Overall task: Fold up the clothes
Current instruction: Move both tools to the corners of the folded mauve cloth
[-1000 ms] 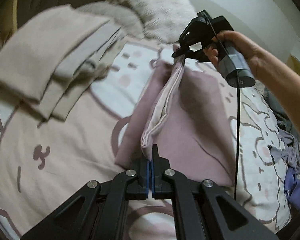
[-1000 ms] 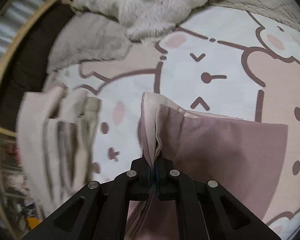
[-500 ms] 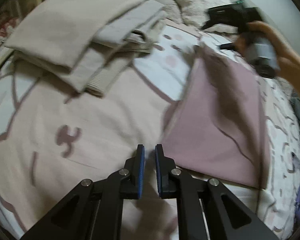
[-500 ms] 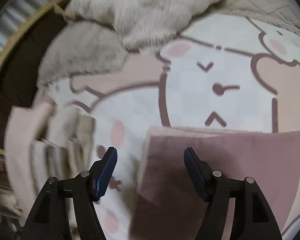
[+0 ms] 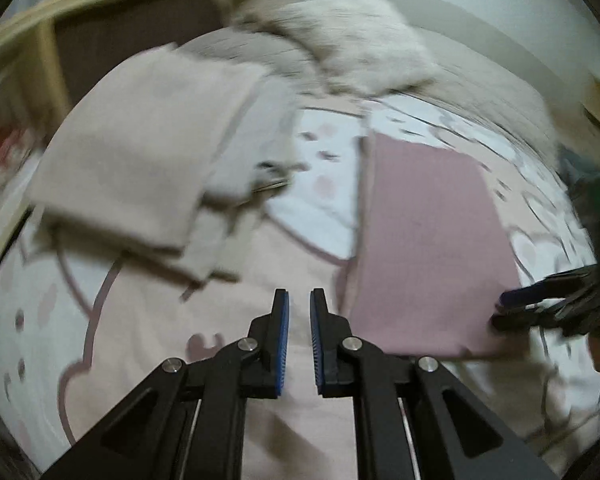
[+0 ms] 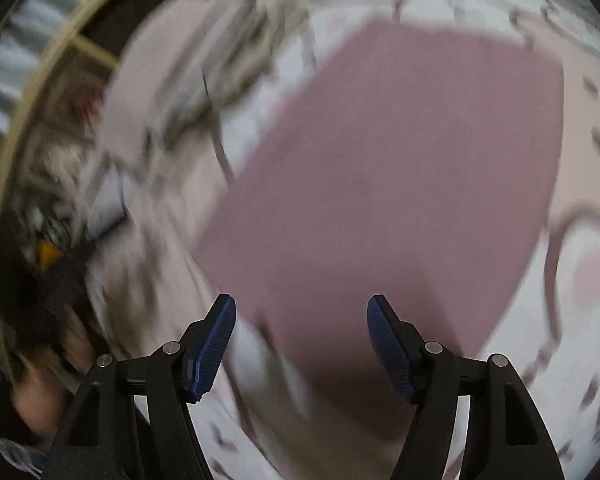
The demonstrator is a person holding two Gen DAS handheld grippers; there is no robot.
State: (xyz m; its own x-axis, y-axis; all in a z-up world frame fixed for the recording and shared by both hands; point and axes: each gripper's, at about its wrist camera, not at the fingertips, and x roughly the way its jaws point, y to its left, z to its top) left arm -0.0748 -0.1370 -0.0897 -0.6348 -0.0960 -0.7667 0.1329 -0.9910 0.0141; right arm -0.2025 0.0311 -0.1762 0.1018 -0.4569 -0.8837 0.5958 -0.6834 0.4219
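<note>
A dusty-pink garment [image 5: 424, 240] lies folded flat on the cartoon-print bed sheet [image 5: 172, 320]. My left gripper [image 5: 299, 300] hovers over bare sheet just left of the garment's near corner. Its jaws stand a narrow gap apart with nothing between them. My right gripper [image 5: 508, 310] reaches in from the right at the garment's near right corner. In the right wrist view the right gripper [image 6: 302, 308] is wide open above the near end of the pink garment [image 6: 380, 184], gripping nothing. Both views are blurred by motion.
A stack of folded beige clothes [image 5: 140, 152] lies on the sheet to the left of the pink garment. A fluffy pale blanket [image 5: 360, 36] is heaped at the far end. A wooden bed frame [image 5: 48, 64] borders the far left. A person's hand [image 6: 36, 396] shows blurred at lower left.
Both grippers have let go of the pink garment's raised edge, and it now lies flat. The right gripper opened wide and swung from the far end to the near right corner. The left drew back.
</note>
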